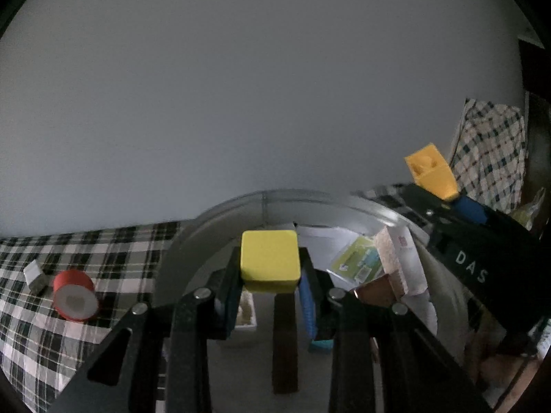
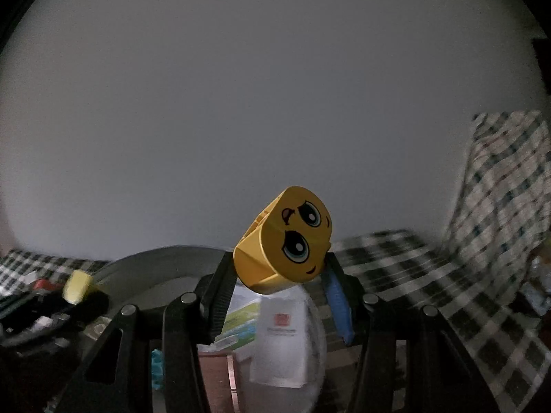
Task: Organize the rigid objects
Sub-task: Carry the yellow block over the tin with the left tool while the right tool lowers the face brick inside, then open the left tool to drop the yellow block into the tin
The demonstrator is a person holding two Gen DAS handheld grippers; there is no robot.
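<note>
My left gripper (image 1: 270, 268) is shut on a yellow square block (image 1: 269, 256) and holds it above a round clear bin (image 1: 220, 211). My right gripper (image 2: 280, 265) is shut on an orange toy brick with a cartoon face (image 2: 286, 241), held above the same bin (image 2: 144, 261). In the left wrist view the right gripper comes in from the right with the orange brick (image 1: 432, 172). In the right wrist view the yellow block (image 2: 78, 285) shows at the left.
The bin holds paper packets (image 1: 361, 258), a brown box (image 1: 377, 290) and a white carton (image 2: 280, 340). A red tape roll (image 1: 74, 296) and a small grey-white block (image 1: 34, 275) lie on the checked tablecloth (image 1: 103, 251) at left. A checked cloth (image 2: 506, 189) hangs at right.
</note>
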